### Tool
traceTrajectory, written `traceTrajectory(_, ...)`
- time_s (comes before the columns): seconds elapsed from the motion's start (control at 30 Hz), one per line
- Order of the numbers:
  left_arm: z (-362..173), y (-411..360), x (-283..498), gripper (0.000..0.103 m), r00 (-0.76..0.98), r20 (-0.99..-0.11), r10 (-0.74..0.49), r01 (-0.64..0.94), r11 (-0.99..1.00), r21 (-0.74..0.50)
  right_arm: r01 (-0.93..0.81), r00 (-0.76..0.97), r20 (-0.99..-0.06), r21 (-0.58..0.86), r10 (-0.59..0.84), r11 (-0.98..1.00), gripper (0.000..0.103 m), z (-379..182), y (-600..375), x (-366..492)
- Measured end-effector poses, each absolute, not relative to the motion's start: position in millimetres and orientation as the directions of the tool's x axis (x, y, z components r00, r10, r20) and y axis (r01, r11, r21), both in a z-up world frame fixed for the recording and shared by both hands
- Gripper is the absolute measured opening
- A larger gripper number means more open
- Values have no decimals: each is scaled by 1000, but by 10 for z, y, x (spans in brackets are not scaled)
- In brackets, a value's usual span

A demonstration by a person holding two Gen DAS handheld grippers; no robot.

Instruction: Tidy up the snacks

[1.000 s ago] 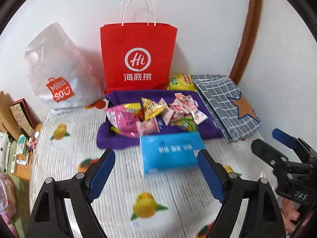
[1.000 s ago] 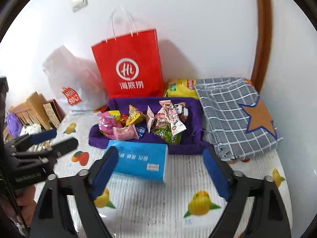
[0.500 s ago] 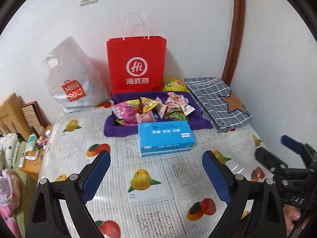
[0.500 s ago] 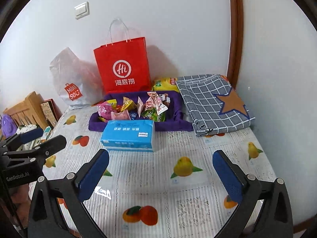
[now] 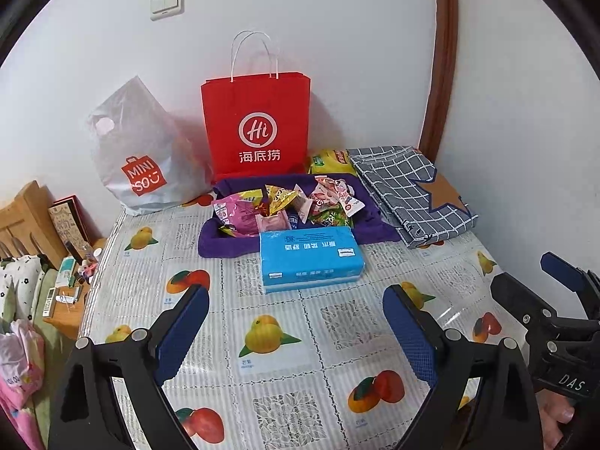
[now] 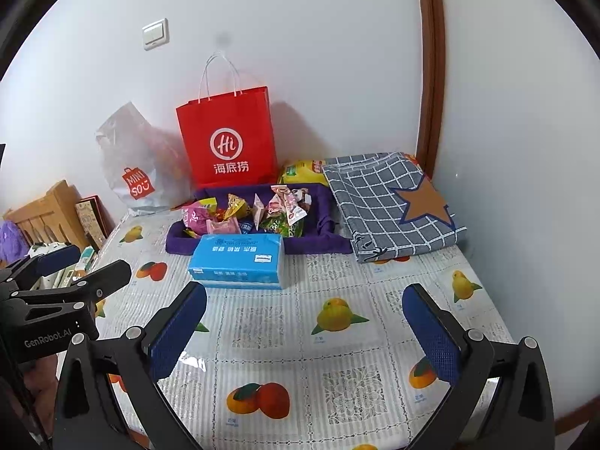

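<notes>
Several snack packets (image 5: 288,206) (image 6: 258,210) are piled in a purple fabric tray (image 5: 225,245) (image 6: 318,242) at the back of the table. A blue tissue pack (image 5: 311,258) (image 6: 238,258) lies flat right in front of the tray. My left gripper (image 5: 296,332) hangs open over the near part of the table, well short of the pack, nothing between its fingers. My right gripper (image 6: 305,332) is open and empty too, beside it; each shows at the edge of the other's view. A yellow bag (image 5: 332,159) lies behind the tray.
A red paper bag (image 5: 257,131) and a white plastic shopping bag (image 5: 138,157) stand against the wall. A folded grey checked cloth (image 5: 412,191) lies at the right. The fruit-print tablecloth (image 5: 285,360) covers the table. Left of the table is a cluttered low shelf (image 5: 67,292).
Both grippers have pulled back from the tissue pack and tray, which now look smaller and farther. Their jaws stand a little wider than before.
</notes>
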State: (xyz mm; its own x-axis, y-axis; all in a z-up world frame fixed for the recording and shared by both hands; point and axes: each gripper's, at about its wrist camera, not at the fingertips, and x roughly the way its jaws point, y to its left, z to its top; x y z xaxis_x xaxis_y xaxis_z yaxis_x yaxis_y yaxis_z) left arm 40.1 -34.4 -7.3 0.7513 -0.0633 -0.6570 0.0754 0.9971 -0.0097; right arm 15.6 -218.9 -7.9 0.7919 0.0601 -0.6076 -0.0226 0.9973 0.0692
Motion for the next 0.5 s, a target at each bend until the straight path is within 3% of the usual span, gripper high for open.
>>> traceTrajectory(0.5,-61,-355,381,94,753,-654,-65,74,997,-14,-31,799,-598,67,65,997,103,-45,-2161,92)
